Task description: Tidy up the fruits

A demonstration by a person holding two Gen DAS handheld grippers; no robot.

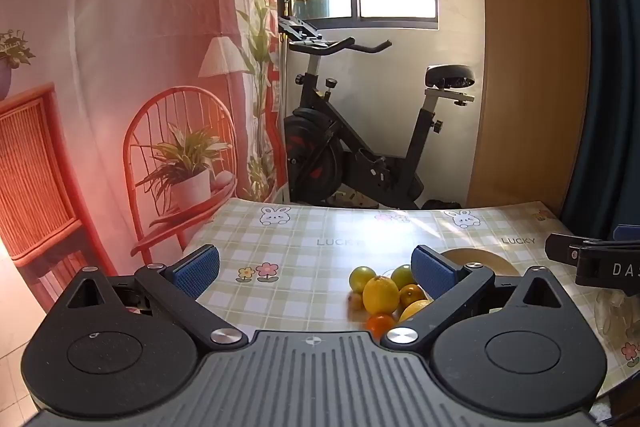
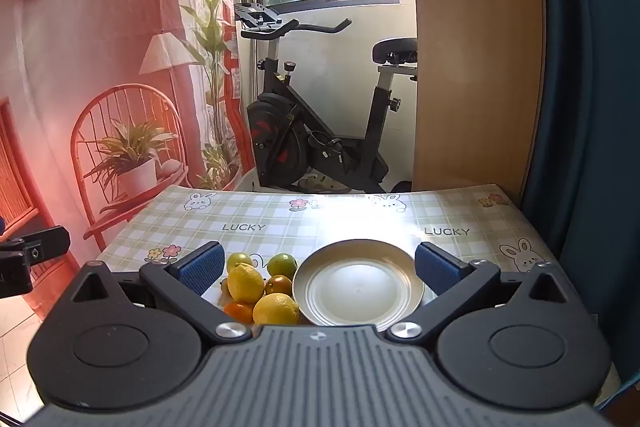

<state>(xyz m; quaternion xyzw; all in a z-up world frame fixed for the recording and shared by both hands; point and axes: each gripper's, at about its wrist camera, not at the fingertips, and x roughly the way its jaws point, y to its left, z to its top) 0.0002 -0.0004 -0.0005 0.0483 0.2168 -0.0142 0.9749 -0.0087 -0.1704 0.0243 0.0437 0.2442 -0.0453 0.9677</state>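
A pile of citrus fruit lies on the checked tablecloth: two yellow lemons (image 2: 245, 282) (image 2: 276, 308), two green limes (image 2: 282, 264), small oranges (image 2: 239, 311). The pile also shows in the left wrist view (image 1: 380, 294). An empty metal plate (image 2: 357, 284) sits just right of the pile; its rim (image 1: 484, 259) is partly hidden in the left wrist view. My left gripper (image 1: 316, 269) is open and empty, above the table left of the fruit. My right gripper (image 2: 319, 267) is open and empty, held above the plate and fruit.
The table (image 2: 320, 223) has a green plaid cloth with bunny prints. An exercise bike (image 2: 320, 131) stands behind the far edge, a wooden panel (image 2: 476, 67) at the back right. A printed backdrop (image 2: 100, 67) hangs left. The right gripper's body (image 1: 596, 263) shows at the left view's right edge.
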